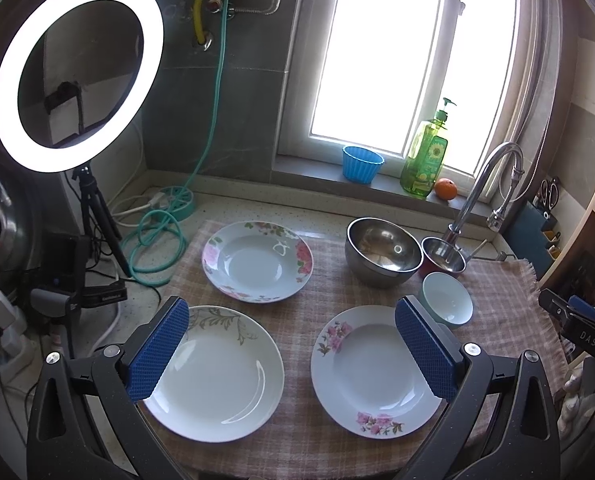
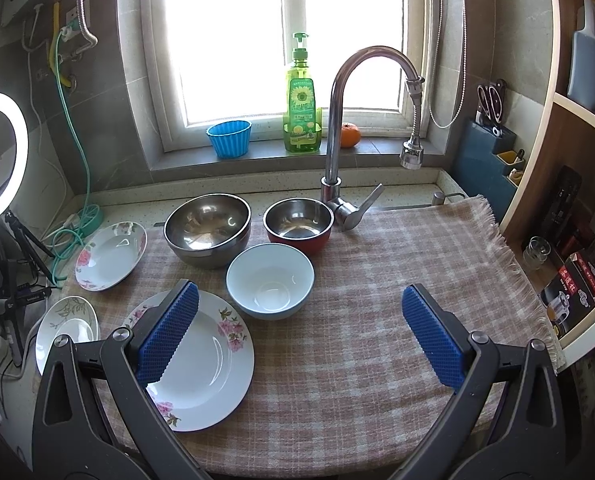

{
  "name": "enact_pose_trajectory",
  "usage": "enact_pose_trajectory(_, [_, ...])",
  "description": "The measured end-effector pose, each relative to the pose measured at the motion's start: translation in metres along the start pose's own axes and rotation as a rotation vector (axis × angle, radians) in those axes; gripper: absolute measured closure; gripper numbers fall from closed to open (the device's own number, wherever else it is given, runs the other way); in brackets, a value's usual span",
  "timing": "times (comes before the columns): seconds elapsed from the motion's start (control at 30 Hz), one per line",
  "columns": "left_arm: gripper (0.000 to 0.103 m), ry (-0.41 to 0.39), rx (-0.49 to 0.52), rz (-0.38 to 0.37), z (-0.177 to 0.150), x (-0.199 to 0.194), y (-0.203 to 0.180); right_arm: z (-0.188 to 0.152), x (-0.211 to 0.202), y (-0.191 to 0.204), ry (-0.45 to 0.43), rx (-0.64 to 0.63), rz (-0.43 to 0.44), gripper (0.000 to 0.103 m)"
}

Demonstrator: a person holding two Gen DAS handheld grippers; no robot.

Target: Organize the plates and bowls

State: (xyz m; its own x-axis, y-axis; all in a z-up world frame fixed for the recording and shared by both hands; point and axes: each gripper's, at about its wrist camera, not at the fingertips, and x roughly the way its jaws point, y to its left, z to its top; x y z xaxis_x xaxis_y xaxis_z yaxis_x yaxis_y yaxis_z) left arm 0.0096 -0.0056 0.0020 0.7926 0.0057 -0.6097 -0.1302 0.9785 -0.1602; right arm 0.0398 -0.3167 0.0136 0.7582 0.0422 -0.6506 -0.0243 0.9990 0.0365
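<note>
Both claws are apart and empty: the left claw (image 1: 293, 352) is above two near white plates, the right claw (image 2: 299, 332) above the checked cloth (image 2: 377, 280).

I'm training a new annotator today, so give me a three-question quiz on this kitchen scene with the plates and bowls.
1. True or false: the three plates are already stacked in one pile.
2. How many bowls stand on the checked cloth?
3. Multiple choice: the light blue bowl sits (A) inside the large steel bowl, (B) on the cloth in front of both metal bowls, (C) on the windowsill.

Key:
1. False: the green-leaf plate, the pink-flower plate and the rose-rimmed plate lie apart.
2. Three, counting the red-sided steel bowl.
3. B. Both the left hand-held gripper and the right hand-held gripper are open and empty.
</note>
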Motion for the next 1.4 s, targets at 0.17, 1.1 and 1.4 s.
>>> enact_pose_trajectory(0.17, [0.001,0.0,-0.001,0.002,0.0,0.001,0.0,0.001,0.001,0.0,-0.001,0.0,0.001,0.0])
enact_pose_trajectory(1.1, [0.001,0.004,0.0,-0.003,0.0,0.003,-0.001,0.0,0.007,0.003,0.005,-0.001,0.001,0.0])
enact_pose_trajectory(1.4, [0.001,0.022,-0.004,-0.009,-0.003,0.011,0.001,0.0,0.009,0.003,0.006,-0.003,0.0,0.0])
